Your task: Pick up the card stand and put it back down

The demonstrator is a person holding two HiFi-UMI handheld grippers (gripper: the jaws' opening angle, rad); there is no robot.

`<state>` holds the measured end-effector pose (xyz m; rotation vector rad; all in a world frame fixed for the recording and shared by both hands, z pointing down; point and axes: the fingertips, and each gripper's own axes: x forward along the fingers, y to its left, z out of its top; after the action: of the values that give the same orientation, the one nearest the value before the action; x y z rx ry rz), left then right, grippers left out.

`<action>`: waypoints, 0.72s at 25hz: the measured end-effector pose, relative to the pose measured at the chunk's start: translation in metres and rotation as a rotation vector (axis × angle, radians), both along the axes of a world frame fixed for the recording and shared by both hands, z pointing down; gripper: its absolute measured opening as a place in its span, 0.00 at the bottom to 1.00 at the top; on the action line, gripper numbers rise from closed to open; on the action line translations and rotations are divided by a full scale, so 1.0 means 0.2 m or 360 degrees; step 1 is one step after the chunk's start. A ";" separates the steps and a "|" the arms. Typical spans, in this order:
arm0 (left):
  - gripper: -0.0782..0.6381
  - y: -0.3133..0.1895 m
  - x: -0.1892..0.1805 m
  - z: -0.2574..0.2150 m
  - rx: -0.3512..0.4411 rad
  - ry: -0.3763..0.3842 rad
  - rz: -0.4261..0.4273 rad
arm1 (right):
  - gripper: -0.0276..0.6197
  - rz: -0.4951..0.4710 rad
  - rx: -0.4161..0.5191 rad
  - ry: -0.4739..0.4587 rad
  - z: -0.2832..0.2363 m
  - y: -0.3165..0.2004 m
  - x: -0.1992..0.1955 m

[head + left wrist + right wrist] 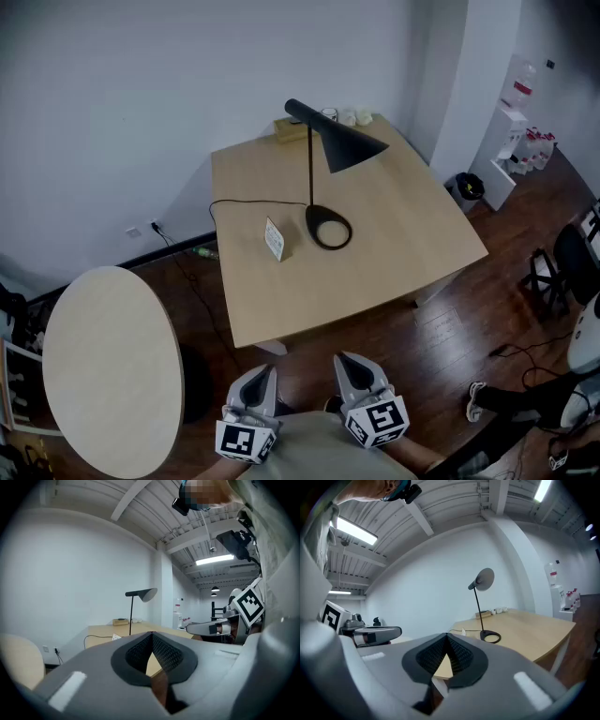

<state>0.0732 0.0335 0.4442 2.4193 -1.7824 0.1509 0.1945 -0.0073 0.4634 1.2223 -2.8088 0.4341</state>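
A small white card stand [274, 240] stands upright on the square wooden table [403, 253], just left of the black lamp's ring base [328, 228]. In the left gripper view the card stand [116, 637] shows far off on the table top; in the right gripper view the card stand [463, 632] is a tiny white shape by the cable. Both grippers hover low at the near side, well short of the table. My left gripper [260, 377] is shut and empty. My right gripper [350, 364] is shut and empty too, its tips touching.
A black desk lamp [339, 142] with a cable rises mid-table. A small box [291, 129] and white cups [354, 116] sit at the far edge. A round pale table [112, 366] stands at the left. Chairs [562, 267] and white shelving [511, 150] are at the right on the dark wood floor.
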 end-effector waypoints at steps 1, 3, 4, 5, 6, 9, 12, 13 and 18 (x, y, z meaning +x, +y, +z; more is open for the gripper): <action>0.11 -0.02 -0.01 0.01 -0.0008 0.0004 -0.0004 | 0.04 -0.0003 -0.0005 0.0005 0.01 -0.01 -0.01; 0.11 -0.05 -0.04 0.02 -0.0018 0.0014 -0.0006 | 0.04 -0.0008 -0.0013 0.0020 0.02 -0.04 -0.04; 0.11 -0.07 -0.05 0.03 -0.0017 0.0020 -0.0001 | 0.04 -0.0011 -0.0013 0.0030 0.02 -0.06 -0.06; 0.11 -0.09 -0.07 0.03 -0.0013 0.0028 0.0007 | 0.04 -0.0011 -0.0009 0.0041 0.02 -0.08 -0.08; 0.11 -0.12 -0.09 0.03 -0.0008 0.0038 0.0015 | 0.04 -0.0008 -0.0001 0.0051 0.01 -0.10 -0.11; 0.11 -0.21 -0.20 0.02 0.0022 0.0071 0.0042 | 0.04 0.0028 0.0023 0.0081 -0.01 -0.17 -0.21; 0.11 -0.29 -0.34 -0.02 0.0057 0.0103 0.0071 | 0.04 0.0094 0.0025 0.0100 -0.04 -0.24 -0.31; 0.11 -0.31 -0.39 -0.03 0.0068 0.0112 0.0077 | 0.04 0.0118 0.0022 0.0103 -0.05 -0.26 -0.35; 0.11 -0.41 -0.69 -0.03 0.0077 0.0152 0.0084 | 0.04 0.0233 0.0040 0.0123 -0.10 -0.41 -0.56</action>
<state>-0.0652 -0.0486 0.4380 2.4636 -1.7017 -0.0027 0.0818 -0.0898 0.4438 1.4240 -2.6790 0.3510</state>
